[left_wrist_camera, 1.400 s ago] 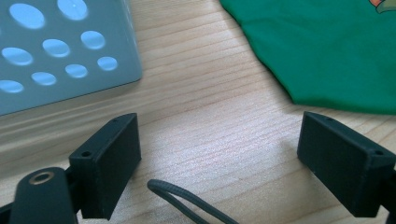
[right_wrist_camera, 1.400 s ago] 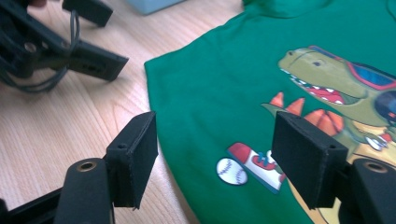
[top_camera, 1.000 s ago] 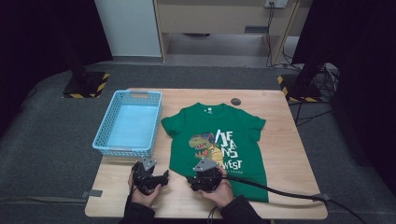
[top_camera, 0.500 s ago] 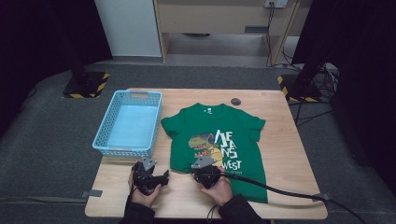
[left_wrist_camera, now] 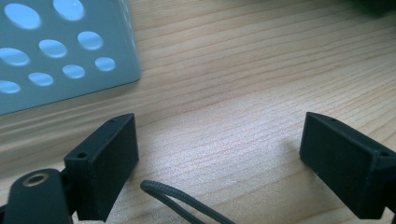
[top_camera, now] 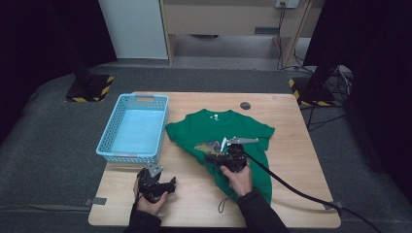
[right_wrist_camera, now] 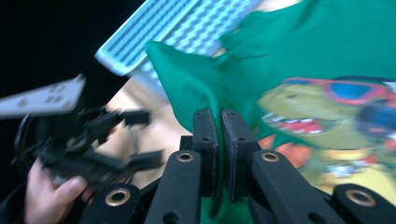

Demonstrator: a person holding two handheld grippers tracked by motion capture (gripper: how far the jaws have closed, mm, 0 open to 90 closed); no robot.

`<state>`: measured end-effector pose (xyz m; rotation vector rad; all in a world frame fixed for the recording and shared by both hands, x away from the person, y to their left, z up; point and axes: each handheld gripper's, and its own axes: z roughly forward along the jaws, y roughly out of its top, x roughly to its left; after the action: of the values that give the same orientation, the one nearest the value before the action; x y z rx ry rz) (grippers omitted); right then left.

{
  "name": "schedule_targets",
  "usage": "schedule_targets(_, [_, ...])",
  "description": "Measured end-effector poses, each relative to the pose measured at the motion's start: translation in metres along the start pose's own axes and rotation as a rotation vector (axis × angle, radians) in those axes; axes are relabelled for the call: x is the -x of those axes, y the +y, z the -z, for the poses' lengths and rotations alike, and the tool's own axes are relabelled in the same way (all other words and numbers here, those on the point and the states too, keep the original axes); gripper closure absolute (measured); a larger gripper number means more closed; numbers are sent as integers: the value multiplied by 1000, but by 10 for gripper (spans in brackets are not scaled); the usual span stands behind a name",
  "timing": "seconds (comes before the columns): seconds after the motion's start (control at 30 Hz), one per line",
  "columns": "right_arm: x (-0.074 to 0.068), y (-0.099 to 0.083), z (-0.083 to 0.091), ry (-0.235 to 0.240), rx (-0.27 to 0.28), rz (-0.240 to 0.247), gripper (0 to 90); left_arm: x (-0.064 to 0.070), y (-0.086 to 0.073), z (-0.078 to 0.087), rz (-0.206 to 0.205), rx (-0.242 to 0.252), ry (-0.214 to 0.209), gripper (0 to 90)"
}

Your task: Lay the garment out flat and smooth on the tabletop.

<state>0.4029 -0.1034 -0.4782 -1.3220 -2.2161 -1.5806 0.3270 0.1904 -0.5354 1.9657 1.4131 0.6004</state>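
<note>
The right gripper [top_camera: 214, 158], the nearer one, has its jaws clenched on a fold of the one green T-shirt [top_camera: 221, 127], which spreads across the table [top_camera: 291, 145] at frame centre, long axis running up-down. The left gripper [top_camera: 167, 186] waits released at lower left, below the one blue basket [top_camera: 109, 145]

The green T-shirt [top_camera: 228, 131] lies front-up on the wooden table, just right of the blue basket, its collar toward the far edge and both short sleeves spread. A cartoon dinosaur [right_wrist_camera: 322, 112] in red-framed sunglasses is printed on the chest. The lower left part of the shirt is lifted and folded over the print, bunching the cloth there.
</note>
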Motion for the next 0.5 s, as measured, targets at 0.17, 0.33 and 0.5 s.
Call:
schedule_targets(0.17, [32, 1, 1, -122, 7, -47, 819, 0, 0, 0, 0, 0, 0, 105])
schedule_targets(0.33, [53, -5, -4, -321, -22, 20, 695, 0, 0, 0, 0, 0, 0, 104])
schedule_targets(0.5, [65, -13, -10, -461, -53, 87, 603, 0, 0, 0, -1, 0, 0, 105])
